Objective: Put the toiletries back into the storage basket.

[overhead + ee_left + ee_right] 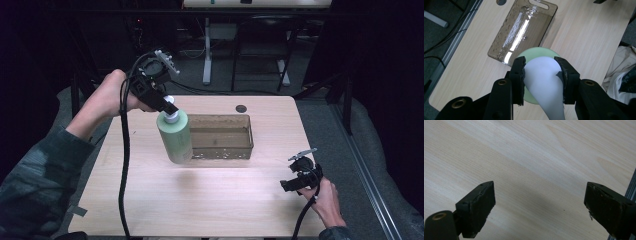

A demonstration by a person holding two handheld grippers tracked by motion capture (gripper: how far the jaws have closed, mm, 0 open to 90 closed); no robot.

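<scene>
Left gripper (167,106) clamped tight on the white cap (544,80) of the pale green bottle (176,136), jaws squeezing it from both sides. Bottle hanging cap-up and a bit tilted, lifted off the tabletop (210,200), just left of the clear brownish tray (222,136) and overlapping its near left corner in the high view. Right gripper (287,186) parked low over bare wood at the near right, well apart from the tray, jaws spread wide, nothing between them.
</scene>
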